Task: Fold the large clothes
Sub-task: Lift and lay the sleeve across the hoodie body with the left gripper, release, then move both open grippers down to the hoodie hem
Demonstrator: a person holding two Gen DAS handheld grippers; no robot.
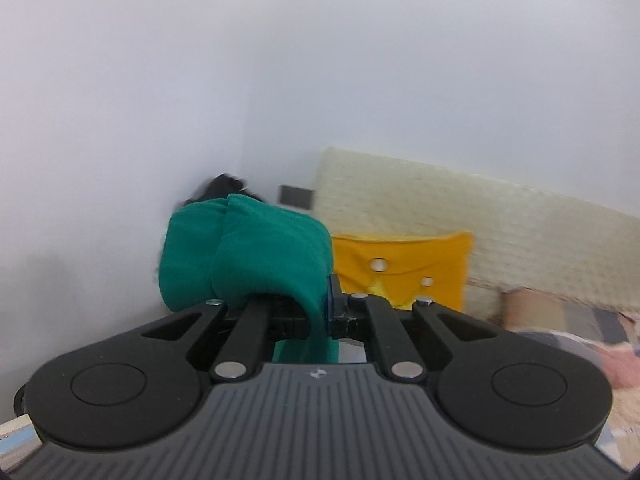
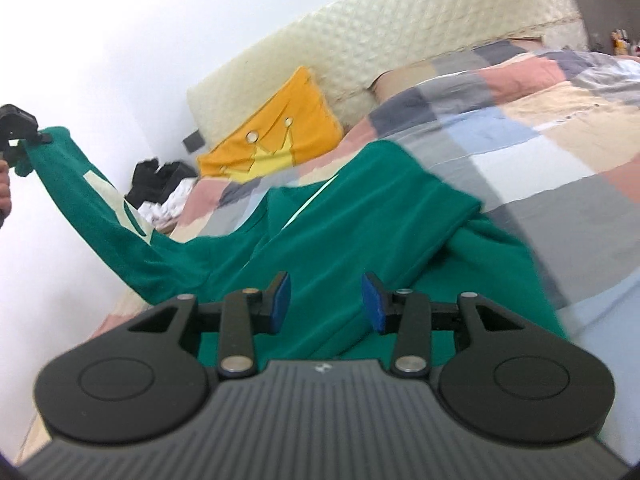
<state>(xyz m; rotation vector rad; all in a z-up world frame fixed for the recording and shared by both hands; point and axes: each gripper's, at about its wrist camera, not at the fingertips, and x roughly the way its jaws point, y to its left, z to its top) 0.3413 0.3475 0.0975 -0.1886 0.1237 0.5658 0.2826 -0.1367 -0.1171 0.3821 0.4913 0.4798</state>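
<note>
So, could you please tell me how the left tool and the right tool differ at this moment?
The left tool is shut on the green garment, pinching a sleeve end; the right tool is open with nothing gripped. The left one holds its cloth raised off the bed, while the right hovers above the garment's body. Both are black with blue pads.

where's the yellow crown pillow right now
In the right wrist view the yellow crown pillow leans against the cream headboard at the head of the bed, upper left of centre, beyond the green garment.

Large green garment (image 2: 360, 216) with pale patches, spread rumpled on patchwork bedding, one sleeve lifted taut leftward
</note>
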